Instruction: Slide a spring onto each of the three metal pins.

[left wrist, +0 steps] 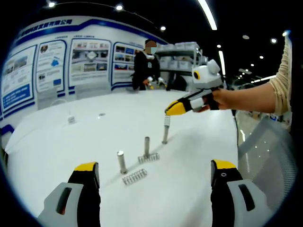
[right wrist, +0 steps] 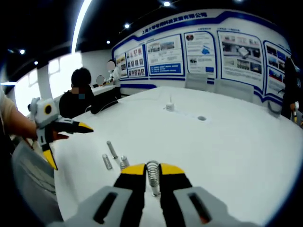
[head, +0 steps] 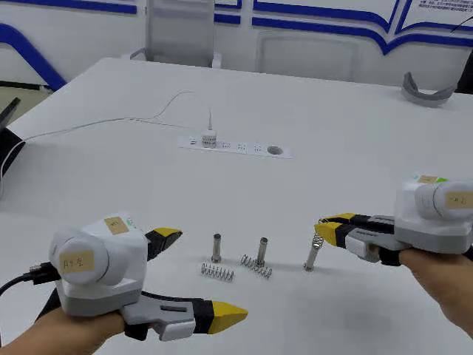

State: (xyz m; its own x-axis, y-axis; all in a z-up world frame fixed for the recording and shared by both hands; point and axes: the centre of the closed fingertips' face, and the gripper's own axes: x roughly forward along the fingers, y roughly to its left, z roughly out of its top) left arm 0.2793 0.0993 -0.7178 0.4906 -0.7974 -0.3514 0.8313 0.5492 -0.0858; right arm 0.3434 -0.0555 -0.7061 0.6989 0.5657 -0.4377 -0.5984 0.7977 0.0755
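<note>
right gripper [head: 325, 225]: clenched on the held spring [right wrist: 152, 172], the coil pinched upright between the yellow tips.
held spring: sits at the top of the tilted pin [head: 312, 257], directly under the right gripper's tips; it cannot be told whether it is already threaded over the pin's head.
left gripper [head: 196, 275]: released, jaws wide apart, nothing between them.
loose springs: two lie flat on the tabletop [head: 332, 133] just ahead of the left gripper's tips. the first spring [head: 217, 272] is beside the bare pin [head: 216, 248], and the second spring [head: 256, 265] is at the foot of the middle pin [head: 261, 251].
handling, springs: they look light, thin and squashy, apt to buckle or shoot out under a hard pinch. best taken lightly across the middle coils, with the bore left open.
handling, pins: slim and stiff, they appear to stand free on the tabletop and would likely topple at a sideways nudge. a free gripper could steady the shaft low down.
</note>
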